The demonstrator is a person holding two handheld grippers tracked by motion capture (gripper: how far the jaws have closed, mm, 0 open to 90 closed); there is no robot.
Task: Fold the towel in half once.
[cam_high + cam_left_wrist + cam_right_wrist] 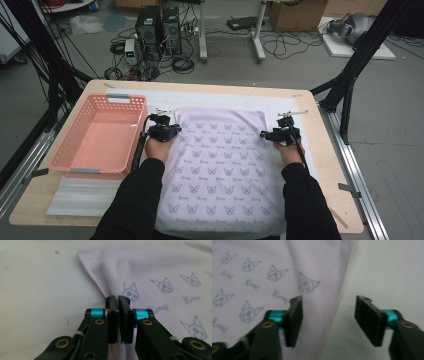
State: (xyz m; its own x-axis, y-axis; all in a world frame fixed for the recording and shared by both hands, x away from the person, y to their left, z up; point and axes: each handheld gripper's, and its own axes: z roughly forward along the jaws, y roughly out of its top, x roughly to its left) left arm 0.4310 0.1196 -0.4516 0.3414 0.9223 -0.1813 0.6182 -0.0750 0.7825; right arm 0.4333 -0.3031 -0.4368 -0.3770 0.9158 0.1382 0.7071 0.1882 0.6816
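We're over the bench (320,150) now, and the pale lilac towel (220,165) with its little cat-face print lies spread flat across the middle, its near end running to the bench's front edge. Our left claw (167,131) sits at the towel's left edge, toward the far corner, and in the left gripper view we see that claw (118,300) pressed together, jaws closed tight with the towel's hem (110,296) pinched between them. Over on the other side, our right claw (274,134) is at the towel's right edge. The right gripper view shows this claw (329,312) spread wide, gripping nothing, the stitched hem (337,302) running up between its two jaws: one jaw over the cloth, the other over the white mat (392,270). A pink basket (100,135) stands just left of the towel, beside our left hand.
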